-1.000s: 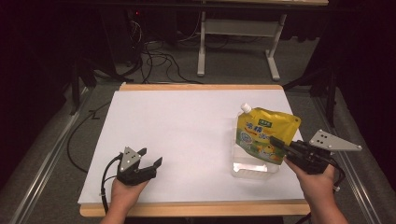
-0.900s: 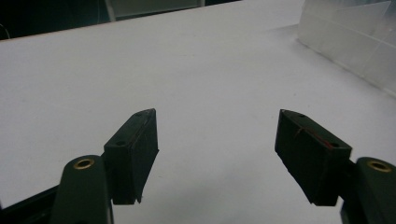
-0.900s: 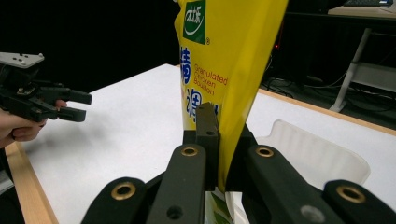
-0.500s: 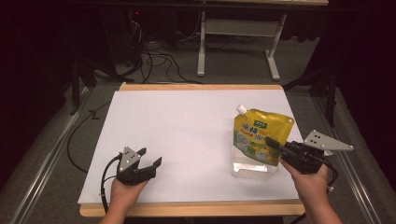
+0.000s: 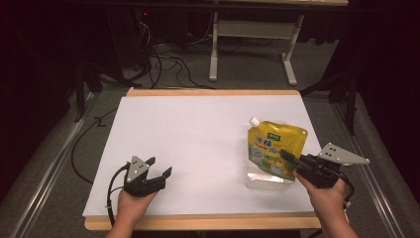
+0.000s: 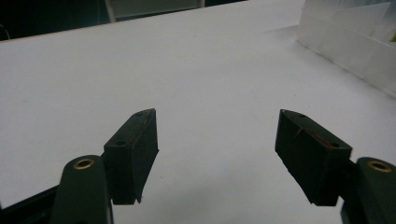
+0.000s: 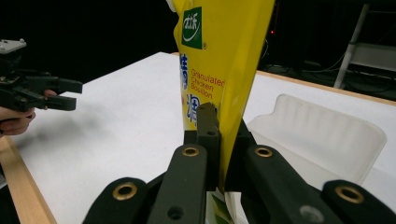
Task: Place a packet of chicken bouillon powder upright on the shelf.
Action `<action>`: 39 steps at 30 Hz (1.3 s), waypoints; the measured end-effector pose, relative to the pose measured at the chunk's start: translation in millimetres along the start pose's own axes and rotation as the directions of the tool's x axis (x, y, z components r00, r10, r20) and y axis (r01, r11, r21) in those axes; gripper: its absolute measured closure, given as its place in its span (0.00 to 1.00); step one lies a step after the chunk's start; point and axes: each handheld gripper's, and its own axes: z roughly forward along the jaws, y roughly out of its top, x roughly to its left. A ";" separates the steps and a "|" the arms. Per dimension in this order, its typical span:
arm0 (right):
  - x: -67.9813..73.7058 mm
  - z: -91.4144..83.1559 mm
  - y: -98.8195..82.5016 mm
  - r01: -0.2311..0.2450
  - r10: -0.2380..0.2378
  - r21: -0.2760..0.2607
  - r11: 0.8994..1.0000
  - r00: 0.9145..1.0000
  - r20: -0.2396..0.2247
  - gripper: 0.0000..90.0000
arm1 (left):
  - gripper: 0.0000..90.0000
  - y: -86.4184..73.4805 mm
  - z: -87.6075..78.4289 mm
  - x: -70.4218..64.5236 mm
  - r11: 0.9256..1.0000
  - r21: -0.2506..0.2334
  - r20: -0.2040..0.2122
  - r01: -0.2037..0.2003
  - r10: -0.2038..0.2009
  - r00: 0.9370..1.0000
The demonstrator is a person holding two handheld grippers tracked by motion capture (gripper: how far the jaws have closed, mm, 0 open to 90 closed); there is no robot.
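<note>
A yellow chicken-bouillon pouch (image 5: 275, 144) with a white cap hangs upright over the right side of the table. My right gripper (image 5: 286, 155) is shut on its lower edge, and in the right gripper view the jaws (image 7: 224, 116) pinch the yellow pouch (image 7: 219, 56) between them. Under the pouch a clear plastic container (image 5: 267, 180) rests on the table, seen again (image 7: 322, 140) just behind the jaws. My left gripper (image 5: 159, 166) sits low at the front left, open, with nothing but white table between its fingers (image 6: 133, 149).
The white table top (image 5: 198, 129) has a wooden front edge (image 5: 198, 222). The clear container (image 6: 355, 42) shows far right in the left gripper view. The left gripper (image 7: 42, 91) shows far left in the right gripper view. Cables and a desk frame stand on the floor behind.
My right gripper has carried the pouch a little to the left, over the clear container. The left gripper has stayed put and open.
</note>
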 end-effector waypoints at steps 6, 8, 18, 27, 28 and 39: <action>0.5 6.8 -4.1 -0.007 0.006 0.022 1.000 1.000 0.004 1.00 | 0.34 0.0 0.2 0.0 1.000 0.000 0.000 0.000 0.000 1.000; 0.2 10.1 -5.1 -0.002 0.002 0.026 1.000 1.000 0.006 1.00 | 0.34 0.0 0.0 0.1 1.000 0.000 0.000 0.000 0.000 1.000; -8.6 16.6 -15.8 -0.035 0.035 0.035 0.999 0.999 0.005 1.00 | 0.34 0.0 0.4 0.0 1.000 0.001 0.004 0.003 -0.003 1.000; -12.3 17.0 -22.8 -0.038 0.038 0.041 0.998 0.999 0.003 0.99 | 0.34 -0.1 0.3 0.0 1.000 0.001 0.010 0.007 -0.007 1.000; -12.3 17.0 -22.8 -0.038 0.038 0.041 0.998 0.999 0.003 0.99 | 0.34 -0.1 0.3 0.0 1.000 0.001 0.010 0.007 -0.007 1.000; -13.8 10.4 -35.0 -0.037 0.037 0.053 0.998 0.999 0.007 0.98 | 0.34 -0.6 1.5 -1.2 1.000 0.006 0.015 0.006 -0.006 1.000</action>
